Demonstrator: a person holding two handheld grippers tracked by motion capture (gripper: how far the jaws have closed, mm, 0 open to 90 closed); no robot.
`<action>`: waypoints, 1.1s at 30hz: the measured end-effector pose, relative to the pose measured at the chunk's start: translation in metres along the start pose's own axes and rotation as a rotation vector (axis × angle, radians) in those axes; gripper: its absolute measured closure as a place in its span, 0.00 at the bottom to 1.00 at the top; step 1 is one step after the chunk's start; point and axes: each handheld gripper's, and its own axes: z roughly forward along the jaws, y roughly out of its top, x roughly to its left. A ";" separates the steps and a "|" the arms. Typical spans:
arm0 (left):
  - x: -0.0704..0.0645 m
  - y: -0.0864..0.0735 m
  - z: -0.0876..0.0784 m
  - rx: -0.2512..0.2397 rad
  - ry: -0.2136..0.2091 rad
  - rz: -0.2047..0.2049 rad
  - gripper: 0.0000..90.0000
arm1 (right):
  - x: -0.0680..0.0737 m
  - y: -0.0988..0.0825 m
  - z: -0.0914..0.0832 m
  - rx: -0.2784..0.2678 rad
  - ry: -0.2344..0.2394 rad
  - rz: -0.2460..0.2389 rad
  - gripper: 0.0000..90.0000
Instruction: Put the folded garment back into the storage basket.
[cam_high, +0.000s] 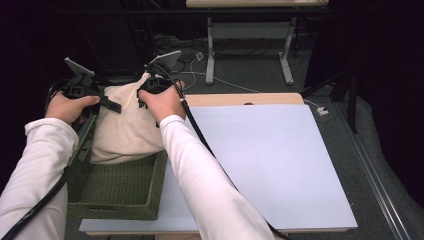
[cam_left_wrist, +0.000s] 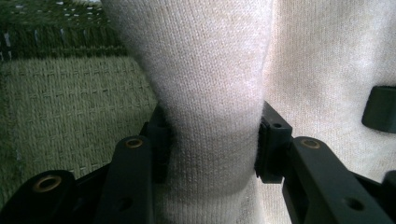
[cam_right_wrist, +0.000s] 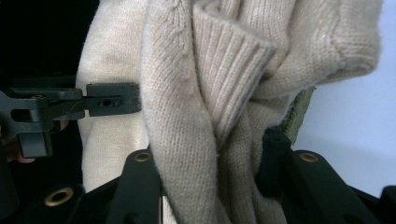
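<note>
1. High view: a cream knitted sweater (cam_high: 125, 125) hangs in a bunch over the far end of a green woven basket (cam_high: 117, 192), which sits at the left edge of a pale table (cam_high: 270, 165). The left gripper (cam_high: 112, 105) bites into the sweater's left flank, and the right gripper (cam_high: 145, 95) holds it near the raised peak. The garment sags between the two holds, so I judge it soft and limp, light for its bulk. It will drape rather than keep a shape.

2. Left gripper view: the jaws of the left gripper (cam_left_wrist: 212, 140) are clamped on a thick roll of the sweater (cam_left_wrist: 205, 70), and the pads dent the knit on both sides. The fine fuzzy weave should give good friction, so slipping looks unlikely. The basket (cam_left_wrist: 70, 121) lies behind at the left. A gathered fold like this is a sound place to hold, since a single layer would stretch.

3. Right gripper view: the jaws of the right gripper (cam_right_wrist: 212, 158) are shut on several folds of the sweater (cam_right_wrist: 187, 93), with a ribbed cuff or hem (cam_right_wrist: 229, 70) bunched just above them. The left gripper (cam_right_wrist: 112, 99) shows farther off, touching the knit. The ribbed edge is denser and, in my judgement, the firmer hold. Loose loops could snag on the basket rim.
</note>
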 end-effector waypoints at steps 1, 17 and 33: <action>0.001 0.000 0.000 0.002 0.001 -0.002 0.65 | 0.000 0.000 0.001 -0.001 0.002 -0.007 0.67; 0.020 -0.009 0.005 0.057 0.025 0.009 0.65 | 0.003 -0.012 0.023 0.040 0.028 0.011 0.67; 0.041 -0.019 0.018 0.086 0.038 0.004 0.65 | -0.002 -0.024 0.051 0.060 0.043 0.021 0.67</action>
